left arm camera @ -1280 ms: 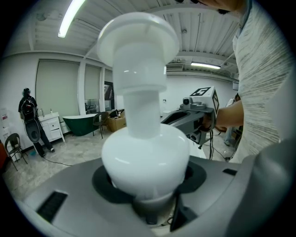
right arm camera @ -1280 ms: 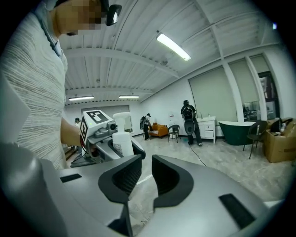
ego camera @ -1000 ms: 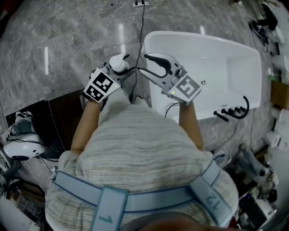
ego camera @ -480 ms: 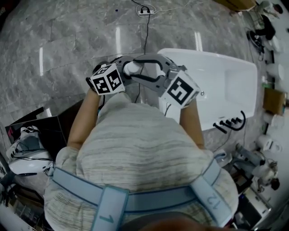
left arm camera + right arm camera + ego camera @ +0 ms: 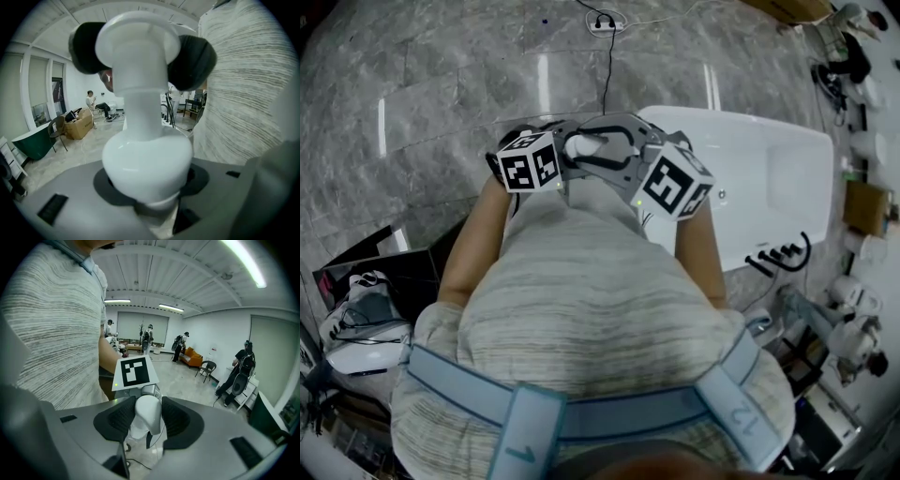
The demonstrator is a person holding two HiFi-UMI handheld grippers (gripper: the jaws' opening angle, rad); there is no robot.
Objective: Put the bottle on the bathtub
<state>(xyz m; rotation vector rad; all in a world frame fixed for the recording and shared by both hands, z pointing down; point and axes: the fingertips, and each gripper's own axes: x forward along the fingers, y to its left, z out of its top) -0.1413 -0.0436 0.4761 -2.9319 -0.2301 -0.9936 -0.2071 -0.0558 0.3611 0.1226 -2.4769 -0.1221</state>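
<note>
Bottle (image 5: 584,145) is in the air in front of the person's chest (image 5: 581,281), just off the left edge of the bathtub (image 5: 769,169), not on it yet. L gripper (image 5: 150,194) is clamped on the bottle's fat lower body. R gripper (image 5: 146,420) has its jaws pressed on the narrow top, one each side. Both ends held, so I read this as a hand-over L to R. To do it well: I check R grip sits firm under the cap flange before L lets go, as the smooth plastic could slip. Then keep bottle upright, carry w/ R to the flat rim at tub's near-left corner, and set the base fully on the rim, no overhang.
</note>
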